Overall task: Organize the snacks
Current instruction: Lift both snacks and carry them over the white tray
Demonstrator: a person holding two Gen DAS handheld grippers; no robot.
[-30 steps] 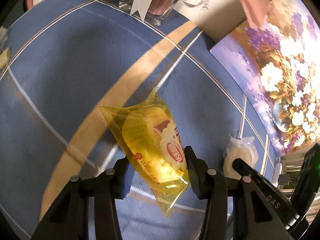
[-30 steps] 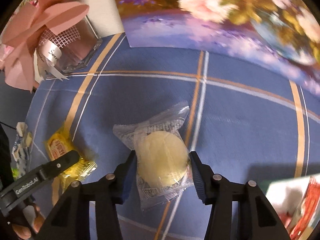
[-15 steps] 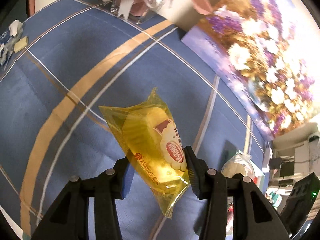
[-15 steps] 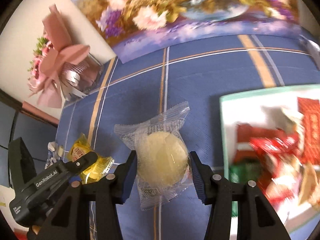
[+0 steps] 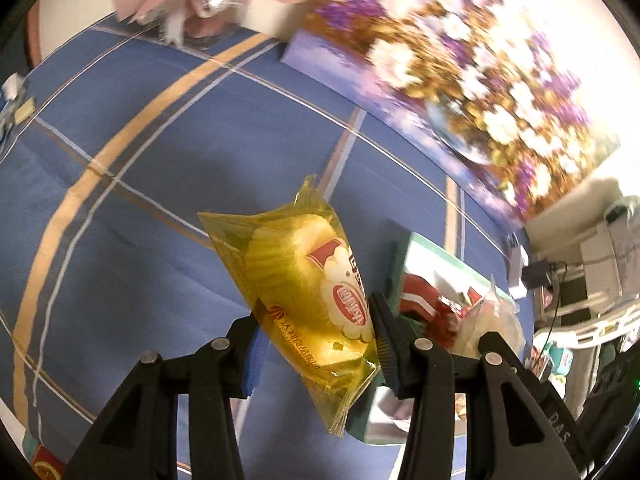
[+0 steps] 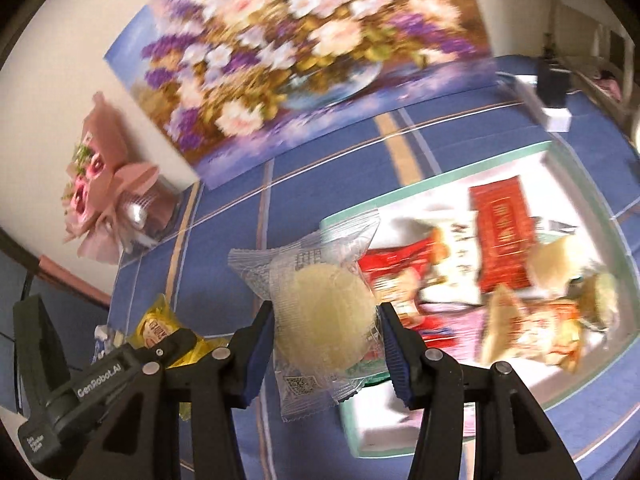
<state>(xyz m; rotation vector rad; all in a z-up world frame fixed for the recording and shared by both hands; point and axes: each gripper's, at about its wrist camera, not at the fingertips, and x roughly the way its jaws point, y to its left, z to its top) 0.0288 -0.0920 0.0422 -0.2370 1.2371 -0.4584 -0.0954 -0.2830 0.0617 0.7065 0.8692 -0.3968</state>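
My left gripper (image 5: 316,340) is shut on a yellow cake packet (image 5: 304,280) and holds it above the blue cloth, just left of a white tray with a green rim (image 5: 404,252). My right gripper (image 6: 326,348) is shut on a clear-wrapped pale round pastry (image 6: 326,320) and holds it over the left edge of that tray (image 6: 616,240), which holds several red and white snack packets (image 6: 500,232). The left gripper with its yellow packet (image 6: 156,328) shows at the lower left of the right wrist view.
A blue plaid tablecloth (image 5: 140,200) covers the table. A flower painting (image 6: 288,56) leans on the wall behind. A pink bouquet in a glass holder (image 6: 116,200) stands at the back left. Small items (image 5: 16,100) lie at the far left edge.
Both grippers have moved up and to the right with their packets still held. The tray has come into view under and beside them.
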